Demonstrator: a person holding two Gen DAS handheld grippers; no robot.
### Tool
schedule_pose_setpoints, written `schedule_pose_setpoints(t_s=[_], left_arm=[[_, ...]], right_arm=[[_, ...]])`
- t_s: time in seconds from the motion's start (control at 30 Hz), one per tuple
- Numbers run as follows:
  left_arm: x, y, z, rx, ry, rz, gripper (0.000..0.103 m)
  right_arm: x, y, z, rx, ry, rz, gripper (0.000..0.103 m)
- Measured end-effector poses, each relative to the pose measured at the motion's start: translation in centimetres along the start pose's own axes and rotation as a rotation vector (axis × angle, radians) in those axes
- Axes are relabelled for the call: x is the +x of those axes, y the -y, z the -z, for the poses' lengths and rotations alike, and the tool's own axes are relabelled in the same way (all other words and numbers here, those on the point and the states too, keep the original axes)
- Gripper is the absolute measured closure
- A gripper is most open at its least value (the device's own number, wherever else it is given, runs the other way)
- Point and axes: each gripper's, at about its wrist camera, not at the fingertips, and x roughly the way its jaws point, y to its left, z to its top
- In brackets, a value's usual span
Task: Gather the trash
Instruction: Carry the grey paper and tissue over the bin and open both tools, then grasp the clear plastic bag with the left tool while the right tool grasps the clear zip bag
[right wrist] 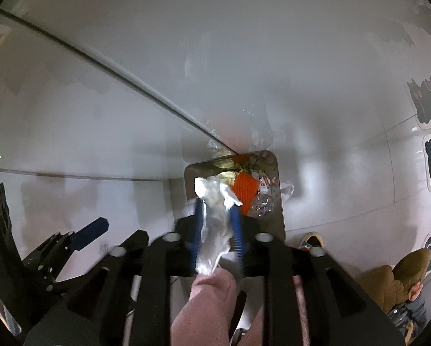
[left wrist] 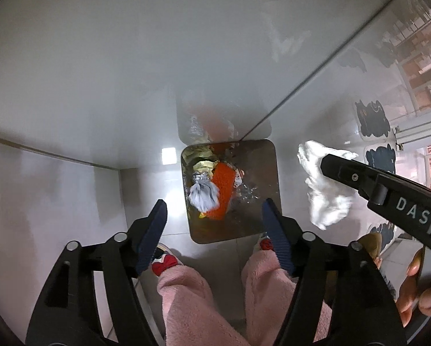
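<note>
White crumpled tissue paper is pinched between the blue fingers of the right claw, held above the floor near the square metal trash bin, presumably so it can be dropped inside. The bin stands on the tiled floor against the wall corner and already contains an orange knitted piece, foil and wrappers. The left claw hangs spread apart and empty over the bin, likely keeping out of the way.

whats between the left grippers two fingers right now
Nothing held: the left gripper is open, and the left wrist view shows the trash bin below through the gap.
</note>
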Motion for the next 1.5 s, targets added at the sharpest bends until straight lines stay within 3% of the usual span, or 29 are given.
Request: schedule_pose_setpoints(t_s=[0.17,0.33,0.43,0.63,1.0,1.3,1.5], left_arm=[[-1.2,-0.4,-0.1,-0.006,0.018,-0.012,0.031],[-3.3,-0.3,-0.2,-0.001,0.053,-0.027,0.021],[-5.3,-0.3,-0.3,-0.001,0.085,-0.043,0.016],[-10.7,-0.4,-0.1,-0.010,0.159,-0.060,0.008],[-23.5,-0.1,-0.3,-0.003,0.360,-0.096,0.008],[-31.0,-0.5,-3.4,0.008,0.499,-0.118,0.008],[-32.3,-1.3,-6.5,-0.006,0.530,-0.106,0.008]], right_arm=[[-1.0,-0.3,-0.3,-0.011,0.019,0.002,0.060],[-2.9,-0.6,0.0,-0.009,0.059,0.018,0.022],[-4.6,-0.8,0.4,0.003,0.100,0.022,0.009],[-9.4,-2.1,1.3,-0.013,0.161,-0.020,0.005],[-19.6,-5.5,0.3,-0.074,0.303,-0.128,0.004],[-26.3,-7.7,-3.6,-0.095,0.455,-0.167,0.004],[-27.5,-8.2,-7.5,-0.099,0.493,-0.149,0.004]])
